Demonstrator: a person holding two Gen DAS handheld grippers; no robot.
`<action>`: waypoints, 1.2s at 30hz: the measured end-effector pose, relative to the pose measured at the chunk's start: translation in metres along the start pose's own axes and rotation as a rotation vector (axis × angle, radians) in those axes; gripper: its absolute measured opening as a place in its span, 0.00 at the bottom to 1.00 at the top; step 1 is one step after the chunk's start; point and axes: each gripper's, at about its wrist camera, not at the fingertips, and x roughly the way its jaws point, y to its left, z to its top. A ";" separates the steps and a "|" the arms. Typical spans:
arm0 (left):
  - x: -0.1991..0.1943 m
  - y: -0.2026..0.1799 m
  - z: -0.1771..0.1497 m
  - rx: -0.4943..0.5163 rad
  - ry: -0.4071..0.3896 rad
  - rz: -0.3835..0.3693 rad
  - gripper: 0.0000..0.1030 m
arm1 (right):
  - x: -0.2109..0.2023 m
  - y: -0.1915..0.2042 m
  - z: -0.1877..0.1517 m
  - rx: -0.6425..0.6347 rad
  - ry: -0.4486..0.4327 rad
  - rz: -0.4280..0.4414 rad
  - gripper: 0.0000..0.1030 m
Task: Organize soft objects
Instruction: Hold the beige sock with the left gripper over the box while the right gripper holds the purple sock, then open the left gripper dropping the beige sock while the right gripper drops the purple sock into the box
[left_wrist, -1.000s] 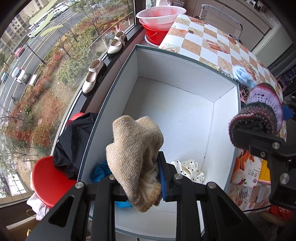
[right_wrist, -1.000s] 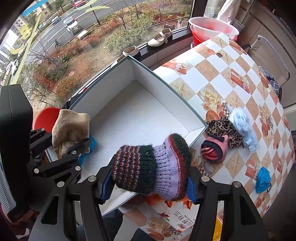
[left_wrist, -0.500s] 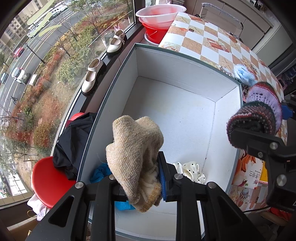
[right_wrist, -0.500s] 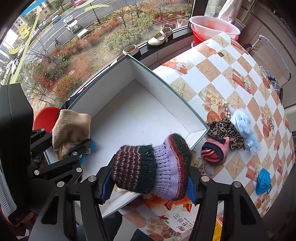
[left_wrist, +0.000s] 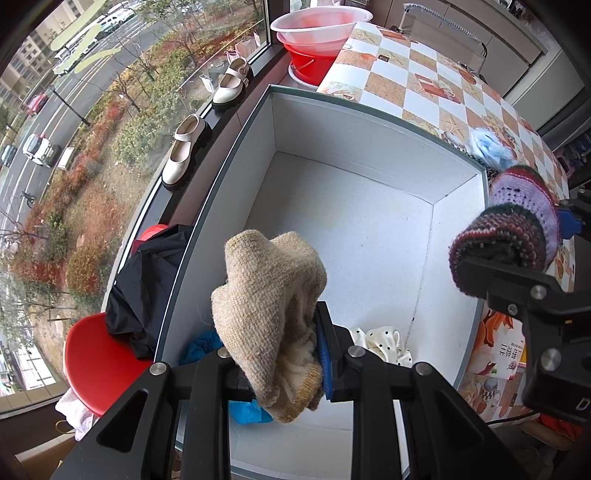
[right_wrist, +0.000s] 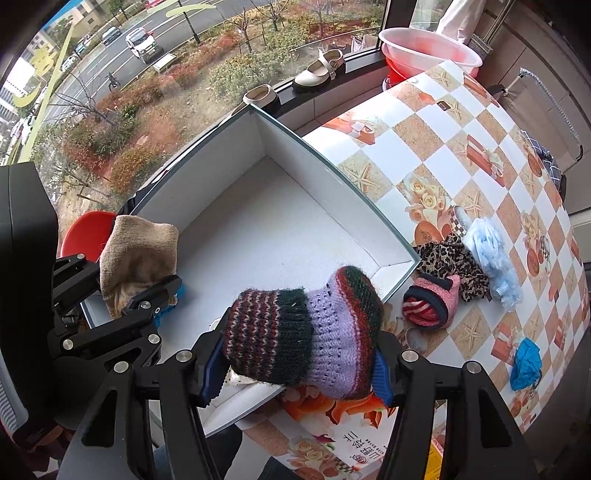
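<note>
- Beige knit, left wrist view: a beige knitted piece (left_wrist: 269, 314) is clamped between the fingers of the left gripper (left_wrist: 280, 354), held above the near end of the white box (left_wrist: 221, 206); a blue cloth (left_wrist: 201, 349) and a cream polka-dot scrunchie (left_wrist: 384, 341) are seen lying on the box floor just beneath; the rest of the floor is bare.
- Same view, right edge: a striped knitted bootie (left_wrist: 511, 221) is seen gripped in the right gripper, hung near the box's right wall; against the pictures of half a second and a second ago, hardly any shift is noted; the box is merely seen a little closer.
- Right wrist view: the right gripper (right_wrist: 299, 365) is closed on the striped knitted bootie, which is squeezed between both blue pads and poised over the near corner of the box rim.
- Same view, tablecloth (right_wrist: 436, 155): a pink striped slipper (right_wrist: 432, 304), a leopard-print cloth (right_wrist: 448, 262), a pale blue fluffy piece (right_wrist: 491, 258) and a small blue cloth (right_wrist: 526, 363) are left outside the box, the first three bunched together just beside its corner.
- Judgement: with so little moved, both loads are held ready but not yet released; the drop into the box is judged the step in hand; four pieces on the table remain to be gathered afterwards.
</note>
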 end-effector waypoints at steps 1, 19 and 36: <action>0.000 0.001 0.000 0.000 0.001 0.000 0.26 | 0.000 0.000 0.000 -0.001 0.001 0.000 0.61; 0.002 0.003 -0.002 -0.007 0.004 0.005 0.28 | 0.006 -0.003 0.003 0.009 0.009 0.005 0.61; -0.029 0.035 -0.033 -0.090 -0.025 -0.019 0.68 | -0.023 -0.012 -0.007 0.031 -0.046 -0.043 1.00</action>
